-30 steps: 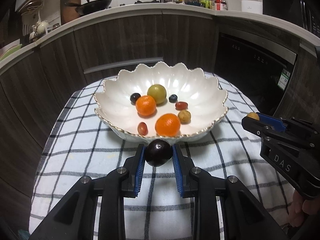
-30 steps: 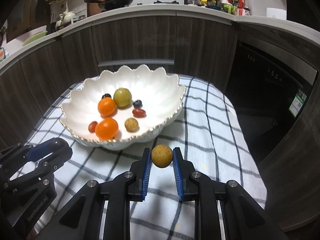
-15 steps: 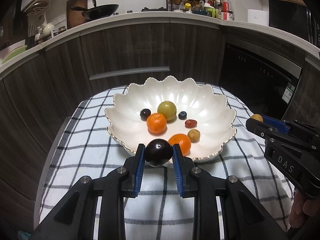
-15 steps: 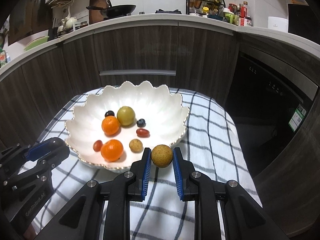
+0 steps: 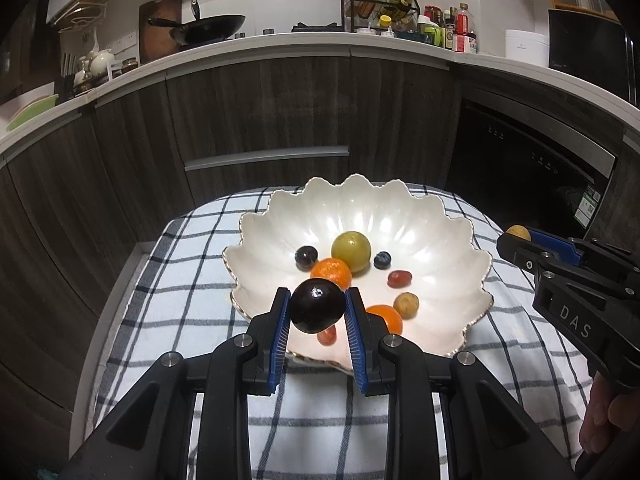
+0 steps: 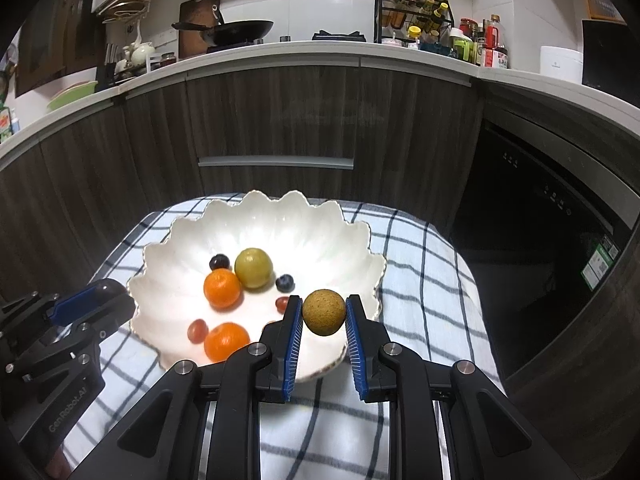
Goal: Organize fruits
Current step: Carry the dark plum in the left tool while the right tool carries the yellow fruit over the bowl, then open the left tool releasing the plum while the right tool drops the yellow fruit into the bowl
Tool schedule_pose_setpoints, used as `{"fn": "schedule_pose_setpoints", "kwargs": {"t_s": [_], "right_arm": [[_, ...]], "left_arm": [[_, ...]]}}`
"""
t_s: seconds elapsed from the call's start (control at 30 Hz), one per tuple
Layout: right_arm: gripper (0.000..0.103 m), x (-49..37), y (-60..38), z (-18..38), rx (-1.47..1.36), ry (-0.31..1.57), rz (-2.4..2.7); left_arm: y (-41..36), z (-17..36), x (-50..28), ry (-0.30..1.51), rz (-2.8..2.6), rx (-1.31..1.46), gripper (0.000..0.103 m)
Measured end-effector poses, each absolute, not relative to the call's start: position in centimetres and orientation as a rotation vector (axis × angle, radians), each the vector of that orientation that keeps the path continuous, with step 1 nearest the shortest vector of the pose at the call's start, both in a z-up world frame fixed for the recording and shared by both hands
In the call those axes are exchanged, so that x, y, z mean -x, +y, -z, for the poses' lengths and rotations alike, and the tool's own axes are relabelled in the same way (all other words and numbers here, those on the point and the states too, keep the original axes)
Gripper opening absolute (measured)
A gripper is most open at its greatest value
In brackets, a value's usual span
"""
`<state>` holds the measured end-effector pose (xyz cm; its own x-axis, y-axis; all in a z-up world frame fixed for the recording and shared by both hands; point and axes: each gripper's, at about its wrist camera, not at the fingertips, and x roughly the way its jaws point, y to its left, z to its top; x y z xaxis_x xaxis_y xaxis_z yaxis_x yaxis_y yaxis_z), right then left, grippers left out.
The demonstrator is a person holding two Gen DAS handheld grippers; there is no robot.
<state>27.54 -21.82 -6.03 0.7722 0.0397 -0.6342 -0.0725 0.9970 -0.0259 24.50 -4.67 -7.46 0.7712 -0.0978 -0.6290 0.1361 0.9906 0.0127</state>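
A white scalloped bowl (image 5: 436,216) (image 6: 320,232) stands on a checked cloth and holds several fruits: two oranges, a green plum (image 5: 351,249), dark grapes, red grapes and a brown longan (image 5: 406,305). My left gripper (image 5: 317,309) is shut on a dark plum (image 5: 317,305), held above the bowl's near rim. My right gripper (image 6: 323,313) is shut on a brown longan (image 6: 323,312), held above the bowl's right near rim. The right gripper also shows in the left wrist view (image 5: 516,236), at the right of the bowl.
The checked cloth (image 5: 192,288) covers a small table in front of dark wood cabinets (image 5: 260,116). A black oven front (image 6: 540,216) is at the right. The counter behind holds a wok (image 5: 208,28) and bottles.
Both grippers have risen and moved forward with their fruits, from in front of the bowl to above its near rim.
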Motion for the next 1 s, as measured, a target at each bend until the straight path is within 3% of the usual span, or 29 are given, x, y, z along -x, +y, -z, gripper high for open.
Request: {"fn": "schedule_pose_setpoints", "kwargs": {"t_s": [1.0], "right_arm": [[0.023, -32.8, -21.2, 8.4, 0.064, 0.770, -0.021]], "left_arm": [[-3.4, 10.5, -30.1, 0.760, 0.115, -0.058, 0.029]]}}
